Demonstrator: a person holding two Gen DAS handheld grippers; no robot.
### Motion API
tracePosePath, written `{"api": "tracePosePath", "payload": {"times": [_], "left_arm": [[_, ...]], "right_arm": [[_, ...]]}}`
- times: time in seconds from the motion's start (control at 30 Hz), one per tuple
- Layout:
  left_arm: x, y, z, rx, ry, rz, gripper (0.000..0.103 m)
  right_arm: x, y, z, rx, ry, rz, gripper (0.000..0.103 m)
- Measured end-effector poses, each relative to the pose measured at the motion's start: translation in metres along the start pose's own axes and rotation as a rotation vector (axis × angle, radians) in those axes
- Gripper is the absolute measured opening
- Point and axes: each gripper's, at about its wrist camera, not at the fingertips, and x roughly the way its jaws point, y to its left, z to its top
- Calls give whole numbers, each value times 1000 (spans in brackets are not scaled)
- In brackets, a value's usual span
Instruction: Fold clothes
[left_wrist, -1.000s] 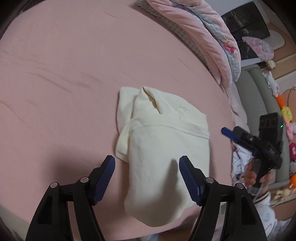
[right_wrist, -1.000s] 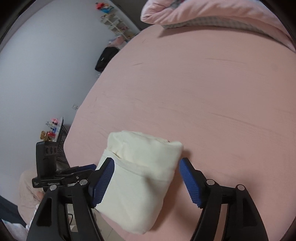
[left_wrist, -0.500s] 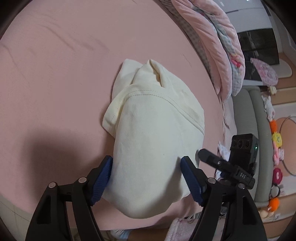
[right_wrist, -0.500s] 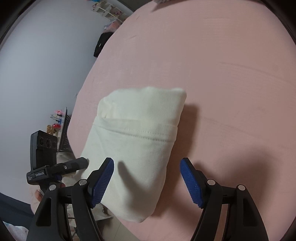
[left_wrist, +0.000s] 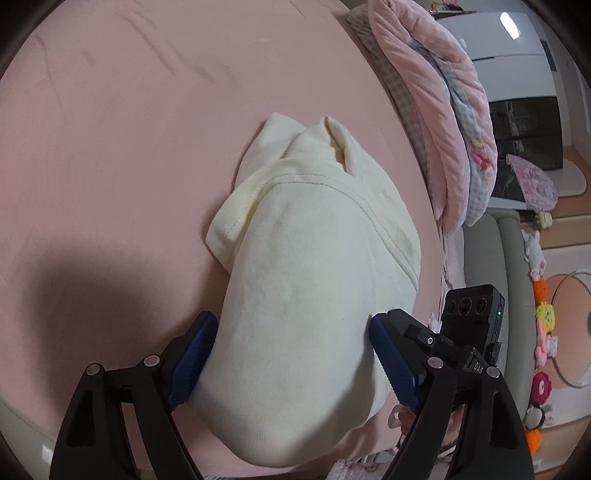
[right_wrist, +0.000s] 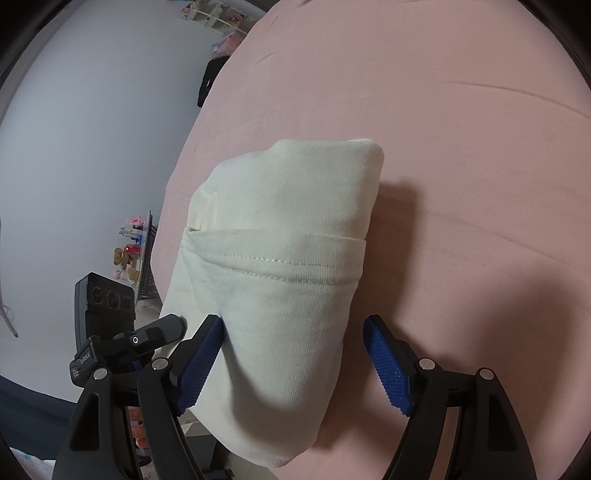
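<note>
Both grippers, left (left_wrist: 293, 363) and right (right_wrist: 293, 363), had just been opening, fingers spread astride the folded shirt (left_wrist: 314, 266); snagging could unfold it.

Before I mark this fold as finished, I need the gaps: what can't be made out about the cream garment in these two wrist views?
- Folded cream garment, near end: in the left wrist view the left gripper arms cover it.
- Whether the right gripper pads touch the cloth: unclear in the right wrist view.
- Layers underneath: hidden by the top fold, both views.
- Garment type: cannot tell.
- Edge of the pink bed: cut off.
</note>
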Motion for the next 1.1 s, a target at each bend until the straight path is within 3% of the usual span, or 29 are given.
{"api": "tracePosePath", "payload": {"times": [0.2,0.33,0.5,0.67,0.87,1.1], "left_arm": [[3,13,-5,-81,-31,-65,86],[0,12,-11,-82,-74,-70,85],[2,-1,-15,-90,-62,-113,74],[3,-32,-18,22,-78,-30,66],[-15,-51,-11,36,-115,-86,66],[-49,-54,4,100,-170,-95,66]], "right_arm": [[9,9,5,-4,-14,-3,78],[25,14,8,-4,2,34,79],[36,9,8,48,9,110,78],[35,34,9,-38,-12,38,63],[24,60,16,-71,-60,34,62],[18,99,25,-162,-71,42,62]]}}
